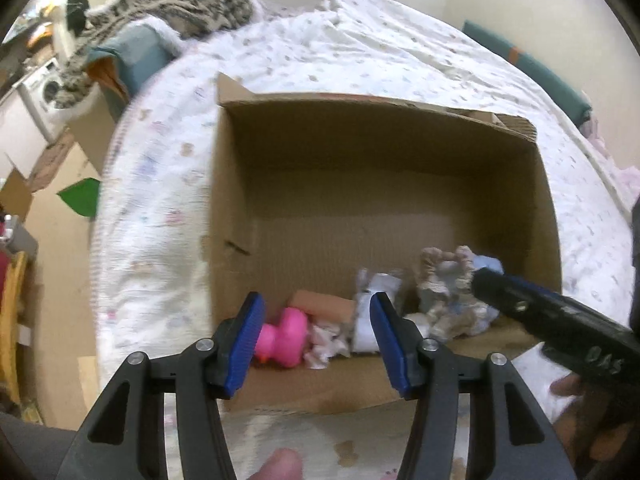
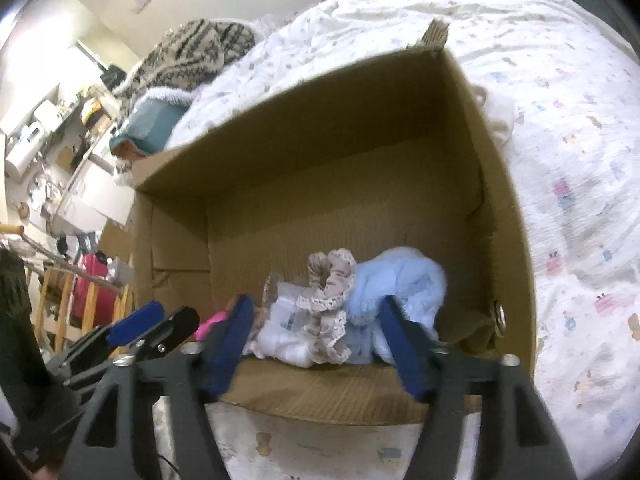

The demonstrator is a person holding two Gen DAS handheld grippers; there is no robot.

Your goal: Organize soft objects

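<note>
The duck sat half hidden behind the left claw at the box's near wall. In the right view only a pink sliver showed. The bed's left edge was blurred.

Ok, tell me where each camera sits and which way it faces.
Left wrist: rides the left gripper, jaws open, looking down into the cardboard box on the bed; a fingertip shows at bottom, the right gripper enters at right.
Right wrist: rides the right gripper, jaws open, facing the box's right end; the left gripper shows at left.
Shared: the box, the pink toy, the pale blue cloth.
</note>
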